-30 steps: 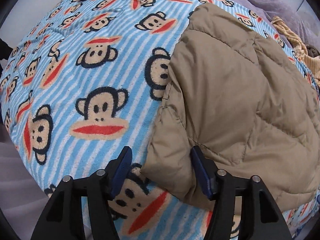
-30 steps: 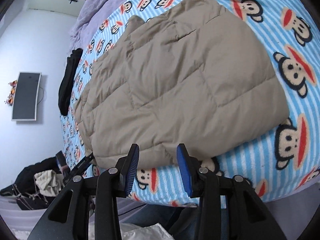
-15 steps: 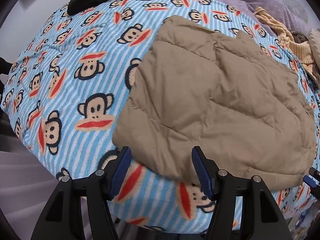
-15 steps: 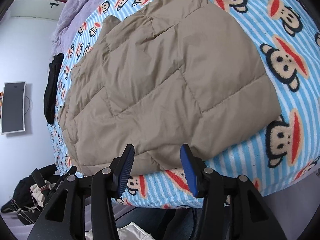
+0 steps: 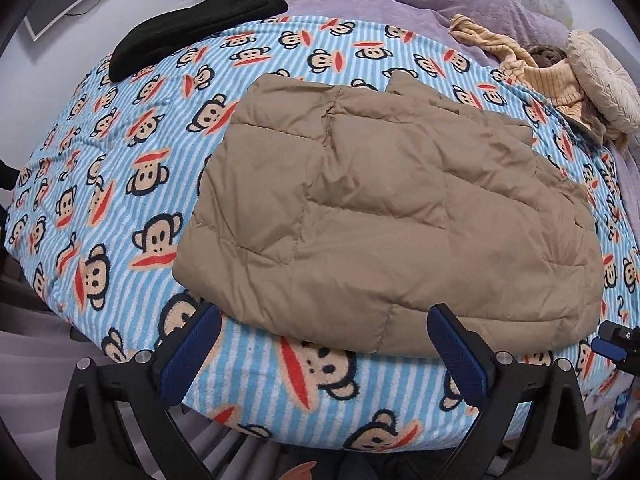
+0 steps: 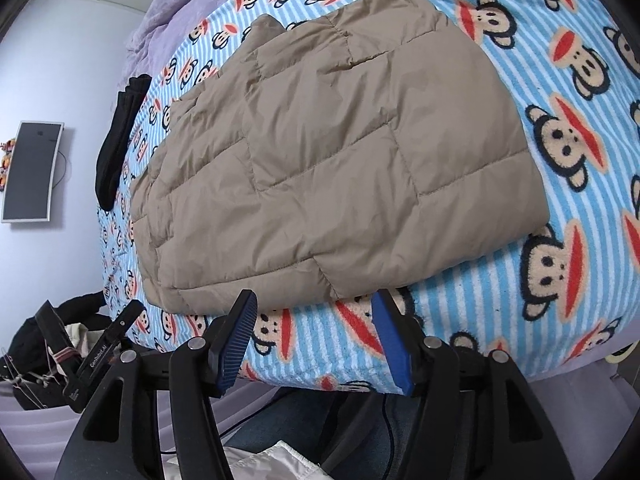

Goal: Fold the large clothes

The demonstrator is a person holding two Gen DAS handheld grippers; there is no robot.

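The tan quilted jacket [image 5: 384,216] lies folded flat on the monkey-print blanket [image 5: 120,184], its near hem just short of the bed's edge. The left gripper [image 5: 324,350] hovers level off that edge, aimed at the hem, jaws spread wide with nothing between them. The right gripper [image 6: 314,338] sits likewise beyond the edge, tilted a little, jaws also parted and empty, pointing at the jacket's near border. Neither touches the fabric. A black garment [image 5: 192,24] rests at the blanket's far side, well apart from the jacket.
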